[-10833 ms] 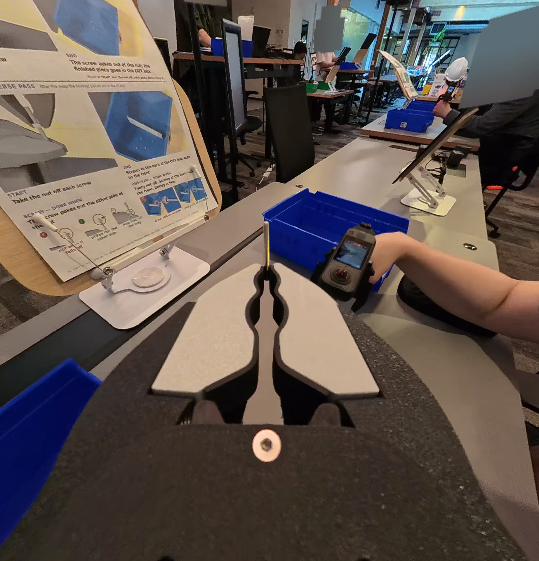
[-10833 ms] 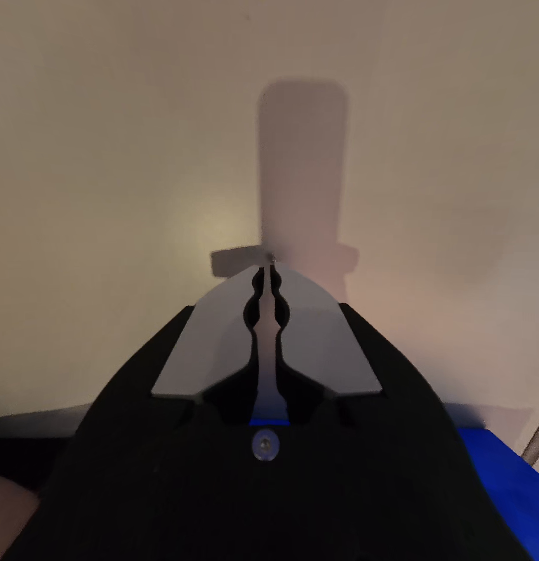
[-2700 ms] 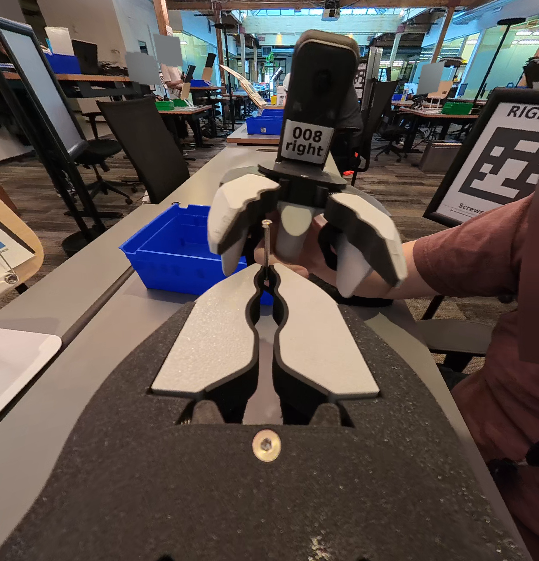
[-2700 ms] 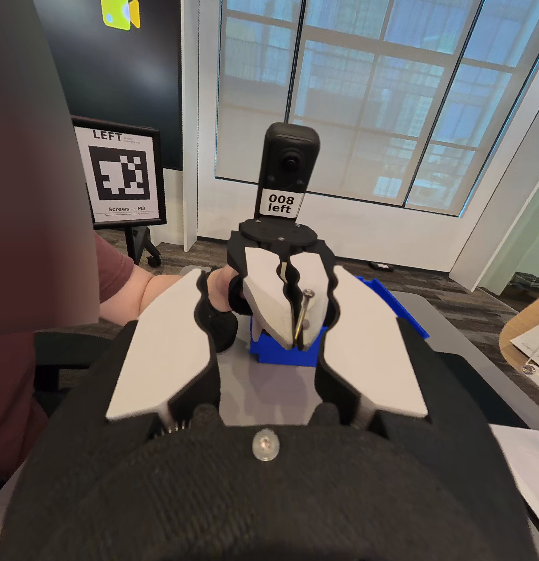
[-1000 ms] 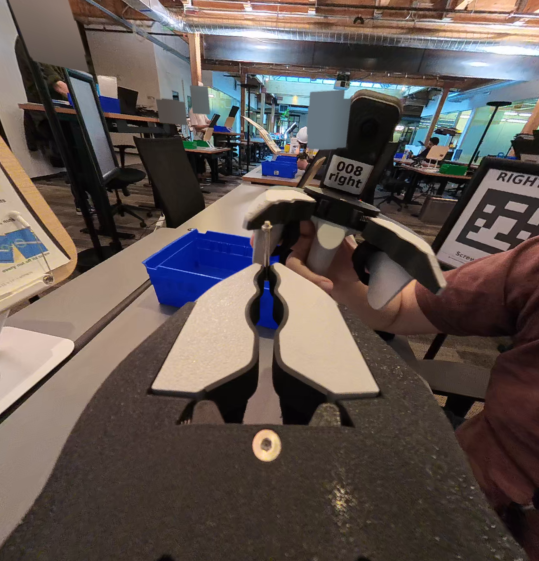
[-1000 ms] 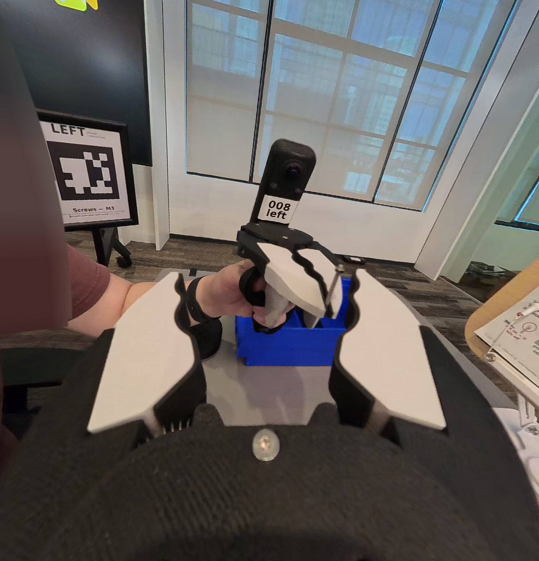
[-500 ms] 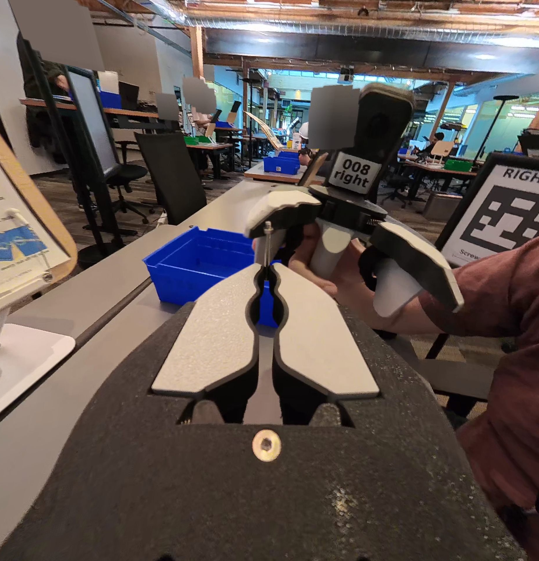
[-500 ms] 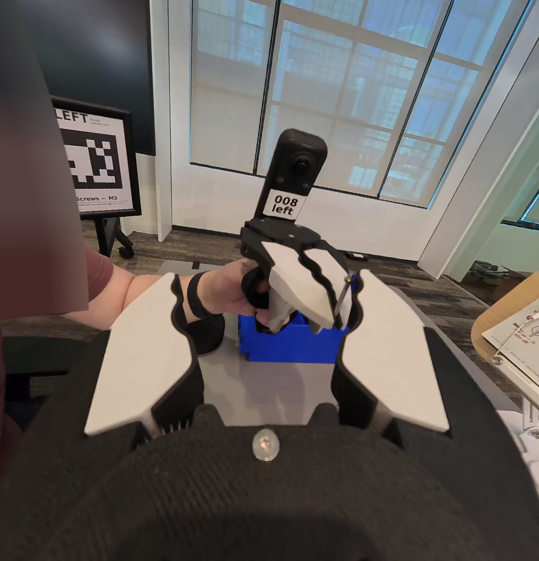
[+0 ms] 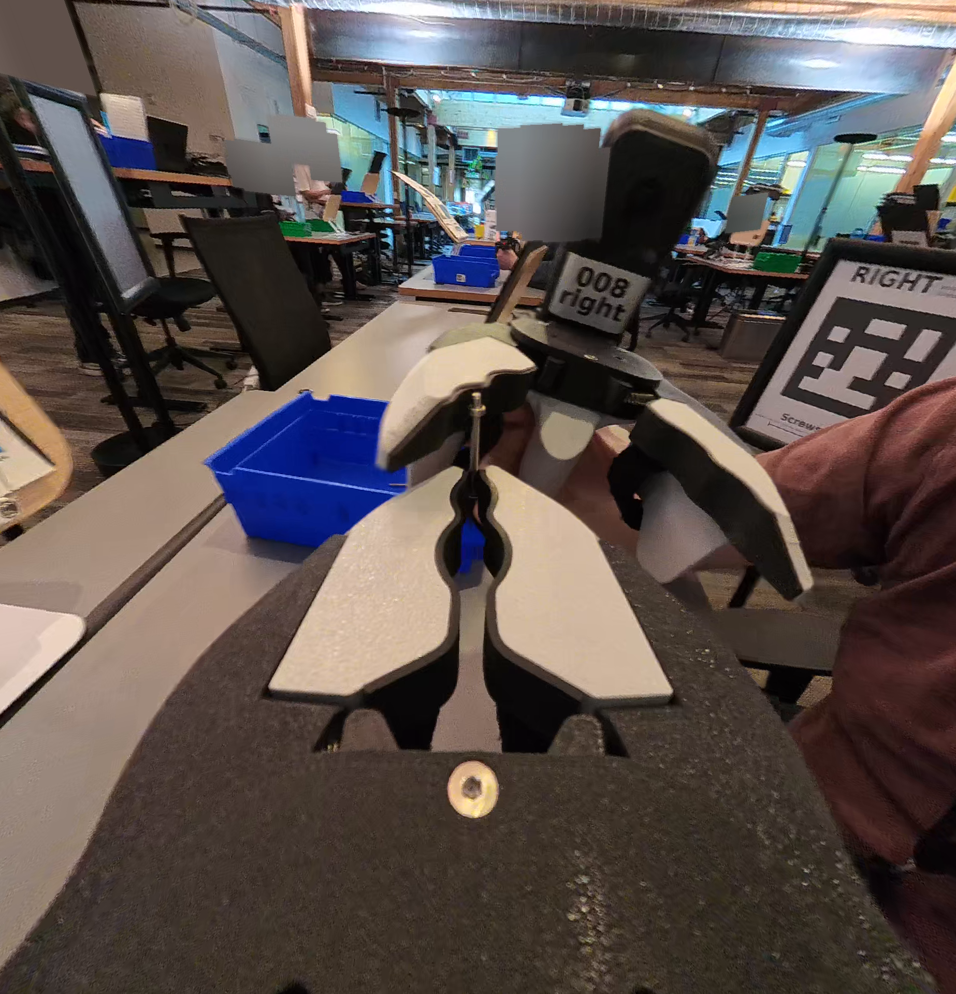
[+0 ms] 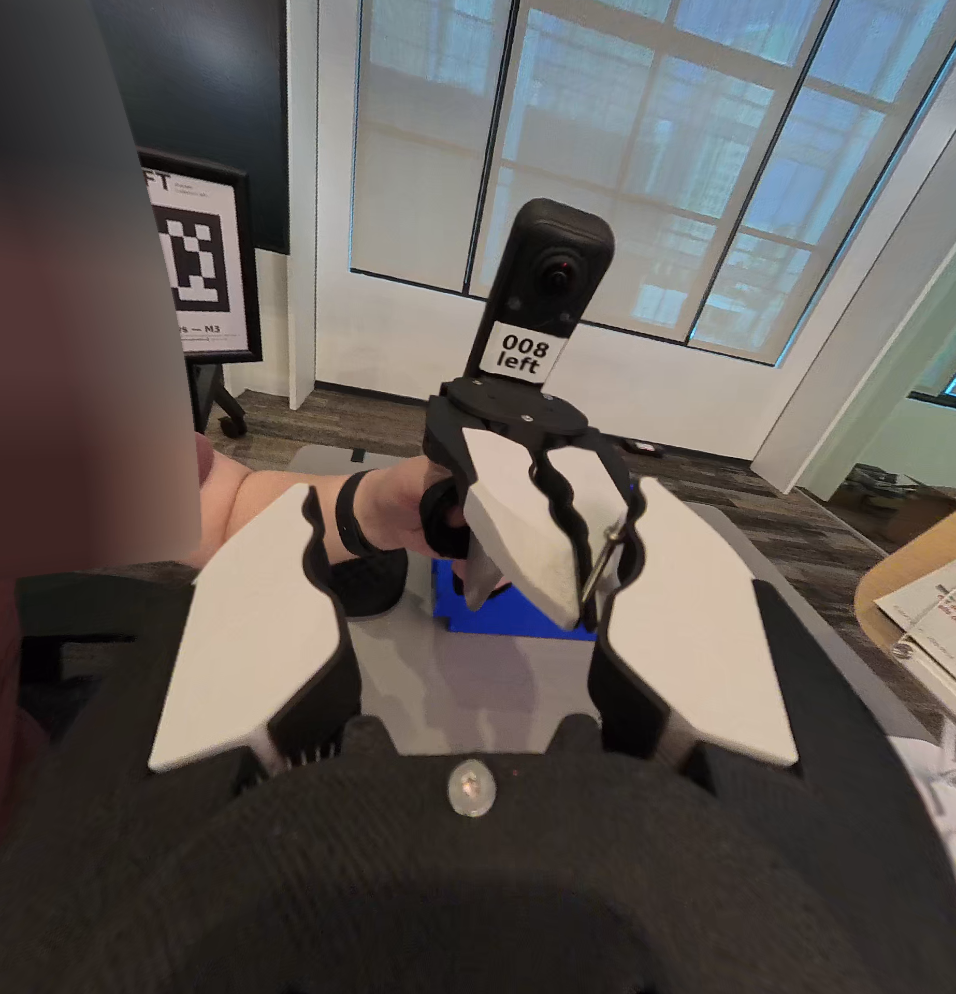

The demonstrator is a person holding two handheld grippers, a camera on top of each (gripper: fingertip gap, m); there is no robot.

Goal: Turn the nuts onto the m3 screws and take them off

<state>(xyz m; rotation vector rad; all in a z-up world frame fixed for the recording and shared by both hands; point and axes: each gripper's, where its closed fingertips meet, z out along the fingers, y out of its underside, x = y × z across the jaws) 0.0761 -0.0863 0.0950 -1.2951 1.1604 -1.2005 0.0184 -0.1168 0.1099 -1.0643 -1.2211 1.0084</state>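
One screw (image 9: 474, 437): pinched at the tip of the left gripper (image 9: 475, 473), shank standing upright, head uppermost, beside one finger of the right gripper (image 10: 473, 497). Nut: too small to tell. Two grippers: left pressed together on the screw; right spread wide, holding nothing, its fingers (image 10: 266, 608) flanking the left gripper's tip. One blue bin (image 9: 303, 473) on the grey table (image 9: 104, 634), behind the grippers. Two framed marker signs (image 9: 885, 349), one per view.
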